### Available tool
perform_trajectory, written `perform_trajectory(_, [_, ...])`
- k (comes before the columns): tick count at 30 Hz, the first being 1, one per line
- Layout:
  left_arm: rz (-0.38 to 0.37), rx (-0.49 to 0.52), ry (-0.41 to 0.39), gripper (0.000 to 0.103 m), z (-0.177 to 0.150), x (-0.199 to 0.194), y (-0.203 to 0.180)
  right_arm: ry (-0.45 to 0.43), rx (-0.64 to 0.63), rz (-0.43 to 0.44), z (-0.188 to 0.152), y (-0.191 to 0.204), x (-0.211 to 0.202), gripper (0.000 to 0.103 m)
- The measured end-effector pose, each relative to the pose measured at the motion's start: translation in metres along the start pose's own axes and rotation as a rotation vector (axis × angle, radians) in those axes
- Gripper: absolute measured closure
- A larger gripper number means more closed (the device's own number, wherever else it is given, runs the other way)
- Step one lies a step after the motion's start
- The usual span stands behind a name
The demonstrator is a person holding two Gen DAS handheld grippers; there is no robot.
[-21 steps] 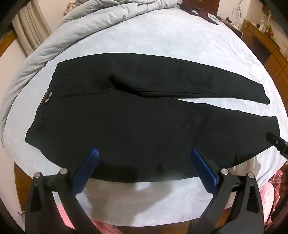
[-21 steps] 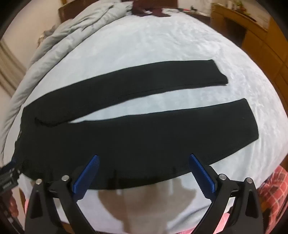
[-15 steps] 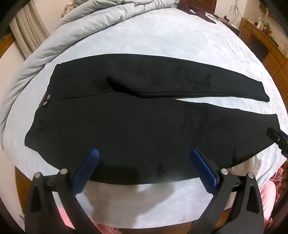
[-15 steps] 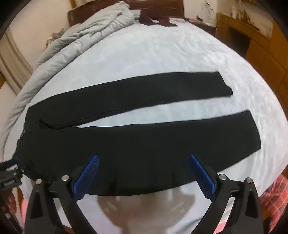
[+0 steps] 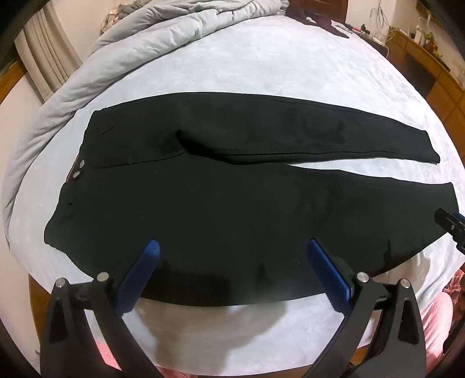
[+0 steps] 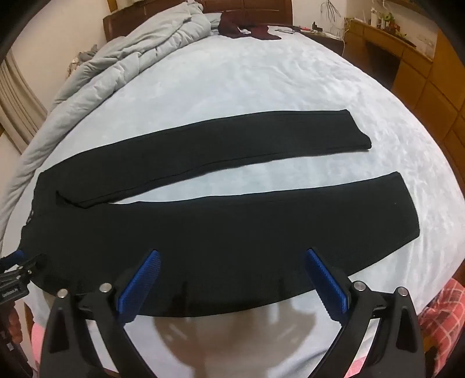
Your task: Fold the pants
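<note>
Black pants lie flat on the pale bed sheet, waistband at the left with two metal buttons, both legs stretched to the right and slightly apart. My left gripper hovers open above the near edge of the seat and thigh, nothing between its blue pads. In the right wrist view the same pants show both legs; my right gripper stands open over the near leg's lower edge, empty. Each gripper's tip shows at the other view's edge.
A bunched grey duvet lies along the far left of the bed. Dark red clothing sits at the bed's head. A wooden desk and drawers stand at the right. Pink checked fabric of a person's clothing shows at the near edge.
Both cameras have pulled back a little and tipped up, so the pants sit lower in view and more of the bed's far end shows. The pants have not moved.
</note>
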State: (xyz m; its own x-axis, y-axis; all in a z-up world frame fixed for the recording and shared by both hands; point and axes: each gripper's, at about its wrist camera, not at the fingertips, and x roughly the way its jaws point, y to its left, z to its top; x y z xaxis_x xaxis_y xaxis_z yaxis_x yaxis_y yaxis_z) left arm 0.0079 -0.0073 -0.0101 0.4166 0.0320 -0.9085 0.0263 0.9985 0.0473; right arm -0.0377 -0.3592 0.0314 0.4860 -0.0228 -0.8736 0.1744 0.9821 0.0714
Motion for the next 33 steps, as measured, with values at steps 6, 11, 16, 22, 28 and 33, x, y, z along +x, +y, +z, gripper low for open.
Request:
perform_trajectory(6, [0.001, 0.002, -0.002, 0.003, 0.000, 0.000, 0.001, 0.027, 0.030, -0.005, 0.002, -0.005, 0.005, 0.004])
perform_trajectory(11, [0.011, 0.007, -0.006, 0.003, 0.001, 0.002, -0.001, 0.036, -0.003, -0.010, 0.001, -0.002, 0.008, 0.004])
perform_trajectory(16, [0.005, 0.003, -0.003, 0.003, 0.002, 0.003, -0.002, 0.023, -0.032, -0.037, -0.001, 0.003, 0.007, 0.004])
perform_trajectory(22, [0.001, 0.004, -0.008, 0.003, 0.005, 0.002, -0.003, 0.031, -0.013, -0.045, 0.000, 0.004, 0.007, 0.004])
perform_trajectory(28, [0.002, 0.006, -0.006, 0.003, 0.007, 0.004, -0.005, 0.029, -0.013, -0.046, -0.001, 0.006, 0.006, 0.004])
perform_trajectory(33, [0.004, 0.011, -0.007, 0.003, 0.009, 0.004, -0.008, 0.034, -0.011, -0.048, -0.001, 0.006, 0.009, 0.004])
